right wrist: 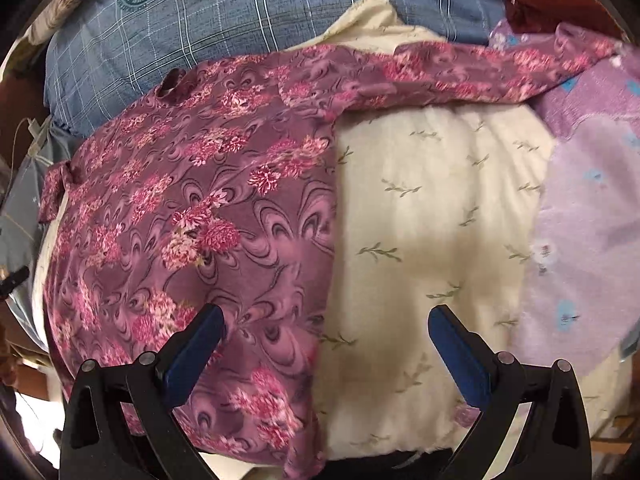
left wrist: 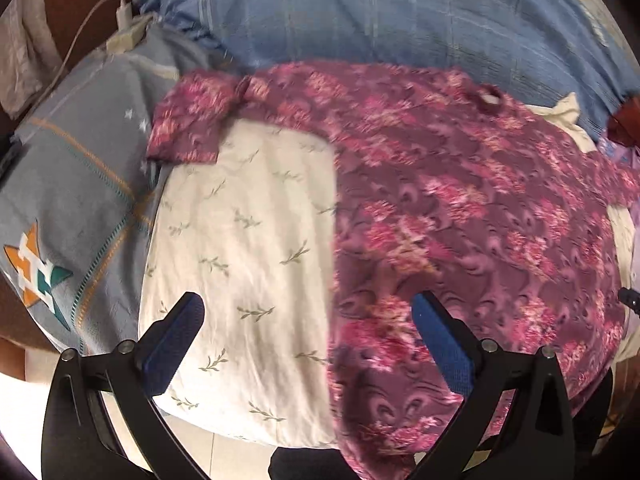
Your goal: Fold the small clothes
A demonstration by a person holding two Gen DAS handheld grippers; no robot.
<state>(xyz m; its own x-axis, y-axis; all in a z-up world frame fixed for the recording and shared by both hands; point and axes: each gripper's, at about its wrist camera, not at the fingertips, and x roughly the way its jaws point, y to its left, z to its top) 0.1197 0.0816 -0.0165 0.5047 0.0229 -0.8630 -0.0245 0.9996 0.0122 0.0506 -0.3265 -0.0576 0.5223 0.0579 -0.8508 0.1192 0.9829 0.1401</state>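
A purple long-sleeved top with a pink flower print (left wrist: 460, 208) (right wrist: 192, 200) lies spread flat on a cream sheet with a leaf print (left wrist: 248, 240) (right wrist: 440, 220). One sleeve reaches left in the left wrist view, the other reaches right in the right wrist view. My left gripper (left wrist: 308, 304) hovers open above the top's left side edge, holding nothing. My right gripper (right wrist: 326, 316) hovers open above the top's right side edge, also holding nothing.
A blue checked pillow (left wrist: 360, 8) (right wrist: 180, 12) lies behind the top. A grey pillow with a star patch (left wrist: 72, 184) lies at the left. A lilac cloth with blue flowers (right wrist: 588, 208) lies at the right. A white charger and cable (left wrist: 124, 20) sit far left.
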